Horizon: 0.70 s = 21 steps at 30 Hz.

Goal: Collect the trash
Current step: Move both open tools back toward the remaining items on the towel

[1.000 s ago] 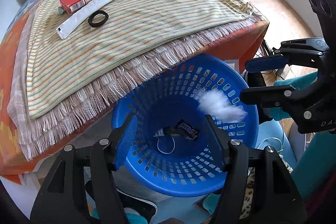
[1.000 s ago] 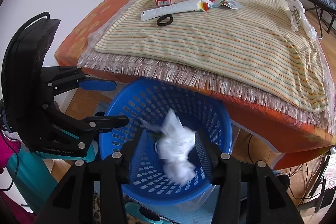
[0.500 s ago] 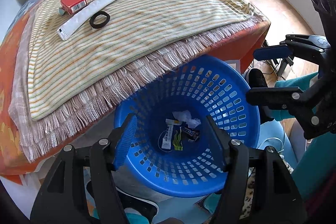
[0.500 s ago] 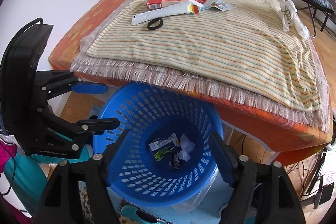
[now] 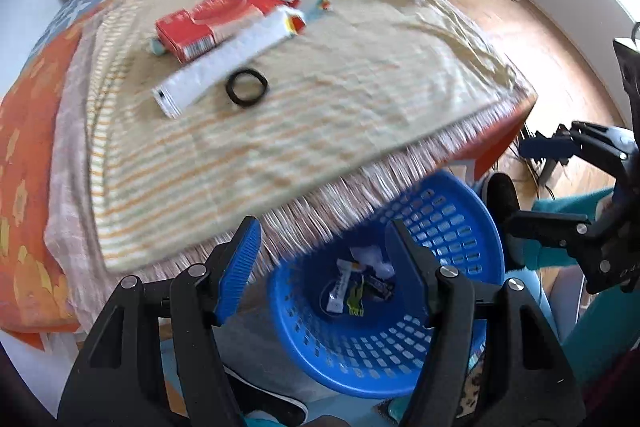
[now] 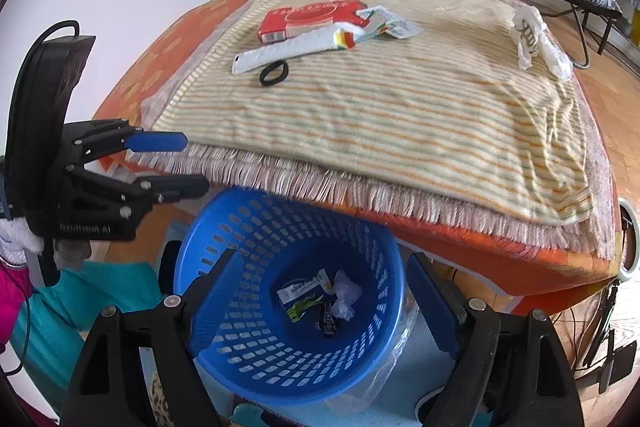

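Right fingers opening empty above crumpled tissue in basket.

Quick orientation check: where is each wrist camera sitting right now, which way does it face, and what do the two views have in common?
Left wrist: rides the left gripper, angled down over the blue basket toward the striped blanket; jaws open, empty; right gripper at its right edge.
Right wrist: rides the right gripper, angled down into the basket; jaws opening, empty; left gripper at left, plus a teal trouser leg.
Shared: basket, blanket, red box, black ring.
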Each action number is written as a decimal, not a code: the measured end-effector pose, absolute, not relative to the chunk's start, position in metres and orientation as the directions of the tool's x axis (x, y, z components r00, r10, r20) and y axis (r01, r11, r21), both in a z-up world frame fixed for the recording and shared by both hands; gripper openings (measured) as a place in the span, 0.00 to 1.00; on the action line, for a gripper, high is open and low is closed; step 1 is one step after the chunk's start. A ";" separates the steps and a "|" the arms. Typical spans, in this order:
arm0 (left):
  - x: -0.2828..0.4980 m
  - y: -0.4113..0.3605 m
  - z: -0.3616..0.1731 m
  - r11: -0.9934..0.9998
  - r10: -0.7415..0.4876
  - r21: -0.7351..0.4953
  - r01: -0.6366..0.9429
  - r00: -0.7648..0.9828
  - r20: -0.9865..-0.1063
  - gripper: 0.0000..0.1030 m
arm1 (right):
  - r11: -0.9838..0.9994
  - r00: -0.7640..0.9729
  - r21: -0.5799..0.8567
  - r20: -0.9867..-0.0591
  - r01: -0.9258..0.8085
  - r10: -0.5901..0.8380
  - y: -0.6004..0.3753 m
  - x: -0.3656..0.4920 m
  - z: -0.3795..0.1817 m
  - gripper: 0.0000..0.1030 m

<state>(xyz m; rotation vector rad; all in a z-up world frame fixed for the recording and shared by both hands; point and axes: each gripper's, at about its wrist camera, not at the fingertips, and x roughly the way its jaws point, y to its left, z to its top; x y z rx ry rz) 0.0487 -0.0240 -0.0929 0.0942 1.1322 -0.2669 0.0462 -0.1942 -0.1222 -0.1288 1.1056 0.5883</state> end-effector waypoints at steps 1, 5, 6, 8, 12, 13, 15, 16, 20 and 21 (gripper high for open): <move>0.052 -0.022 -0.090 0.965 -0.163 -0.060 0.256 0.402 -0.901 0.65 | 0.843 0.318 0.188 -0.868 -0.504 0.383 -0.195 0.048 -0.120 0.83; 0.067 -0.016 -0.080 0.969 -0.164 -0.067 0.237 0.417 -0.894 0.65 | 0.853 0.330 0.201 -0.860 -0.482 0.390 -0.200 0.062 -0.111 0.84; 0.072 -0.014 -0.078 0.971 -0.166 -0.072 0.230 0.420 -0.892 0.65 | 0.856 0.336 0.203 -0.857 -0.476 0.391 -0.201 0.067 -0.108 0.84; 0.080 -0.010 -0.076 0.974 -0.167 -0.082 0.213 0.422 -0.891 0.65 | 0.862 0.352 0.205 -0.850 -0.464 0.392 -0.205 0.077 -0.101 0.84; 0.096 -0.002 -0.075 0.979 -0.180 -0.120 0.167 0.415 -0.892 0.65 | 0.880 0.384 0.218 -0.837 -0.422 0.391 -0.214 0.098 -0.089 0.84; 0.100 0.000 -0.076 0.980 -0.182 -0.130 0.151 0.413 -0.893 0.65 | 0.883 0.387 0.223 -0.835 -0.412 0.391 -0.217 0.103 -0.088 0.84; 0.105 0.001 -0.078 0.981 -0.185 -0.143 0.133 0.408 -0.894 0.65 | 0.893 0.393 0.224 -0.837 -0.391 0.382 -0.223 0.116 -0.085 0.84; 0.106 0.002 -0.079 0.982 -0.182 -0.143 0.126 0.406 -0.896 0.65 | 0.897 0.397 0.219 -0.838 -0.385 0.374 -0.225 0.122 -0.084 0.84; 0.117 0.004 -0.086 0.985 -0.172 -0.152 0.081 0.395 -0.902 0.65 | 0.915 0.415 0.204 -0.842 -0.348 0.346 -0.235 0.149 -0.080 0.84; 0.120 0.004 -0.087 0.985 -0.171 -0.156 0.070 0.393 -0.904 0.65 | 0.918 0.417 0.205 -0.842 -0.340 0.343 -0.238 0.156 -0.078 0.84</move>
